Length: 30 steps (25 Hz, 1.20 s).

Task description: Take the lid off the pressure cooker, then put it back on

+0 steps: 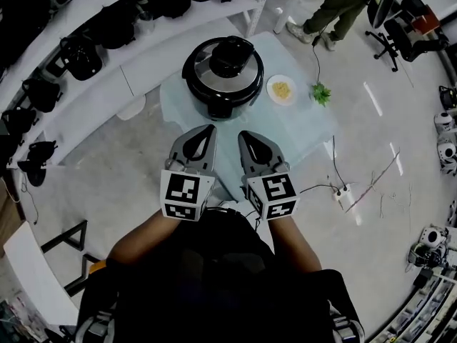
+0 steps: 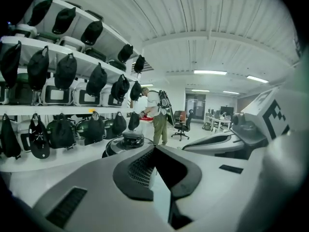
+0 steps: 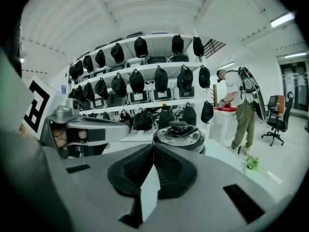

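The pressure cooker stands on a table with a pale blue cloth, its black-knobbed lid seated on the pot. Both grippers hover side by side short of the table's near edge, pointing at the cooker and apart from it. My left gripper has its jaws together with nothing between them, and so does my right gripper. In the left gripper view the cooker sits just beyond the shut tips. The right gripper view shows the cooker beyond its shut tips.
A small white plate of yellow food and a green plant sit right of the cooker. White shelves with black bags curve along the left. A person stands behind the table. A power strip with cables lies on the floor at right.
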Tool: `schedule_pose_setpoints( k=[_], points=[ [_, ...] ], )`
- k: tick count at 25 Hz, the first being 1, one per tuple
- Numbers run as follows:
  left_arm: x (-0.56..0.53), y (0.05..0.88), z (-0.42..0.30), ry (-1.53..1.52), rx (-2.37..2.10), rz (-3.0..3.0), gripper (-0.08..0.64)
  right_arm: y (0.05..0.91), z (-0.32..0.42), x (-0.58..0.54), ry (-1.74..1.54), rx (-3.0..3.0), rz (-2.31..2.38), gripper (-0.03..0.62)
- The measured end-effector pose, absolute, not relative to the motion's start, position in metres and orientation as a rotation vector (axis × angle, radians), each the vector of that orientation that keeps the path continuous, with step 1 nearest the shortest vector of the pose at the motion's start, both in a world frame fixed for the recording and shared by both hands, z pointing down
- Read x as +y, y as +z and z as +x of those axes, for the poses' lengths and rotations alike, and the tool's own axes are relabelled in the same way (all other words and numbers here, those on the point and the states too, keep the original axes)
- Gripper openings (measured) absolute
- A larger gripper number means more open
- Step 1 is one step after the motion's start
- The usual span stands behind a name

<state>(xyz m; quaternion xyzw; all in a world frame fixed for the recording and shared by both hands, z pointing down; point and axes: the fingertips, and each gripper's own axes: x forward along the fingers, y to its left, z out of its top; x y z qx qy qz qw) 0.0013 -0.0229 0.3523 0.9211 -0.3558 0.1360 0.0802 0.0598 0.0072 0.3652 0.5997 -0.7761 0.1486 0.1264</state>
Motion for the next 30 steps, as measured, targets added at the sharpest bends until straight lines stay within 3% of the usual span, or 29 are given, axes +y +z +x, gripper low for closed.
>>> schedule_pose_setpoints(
  k=[13, 30],
  points=[
    [0.11, 0.345, 0.003, 0.383, -1.034, 2.767, 0.005, 0.339, 0.054, 0.129, 0.406, -2.275, 1.762, 0.02],
    [0.167, 0.345, 0.004, 0.423, -0.972, 2.853, 0.005, 0.351, 0.059, 0.188, 0.487, -2.253, 1.847, 0.015]
  ],
)
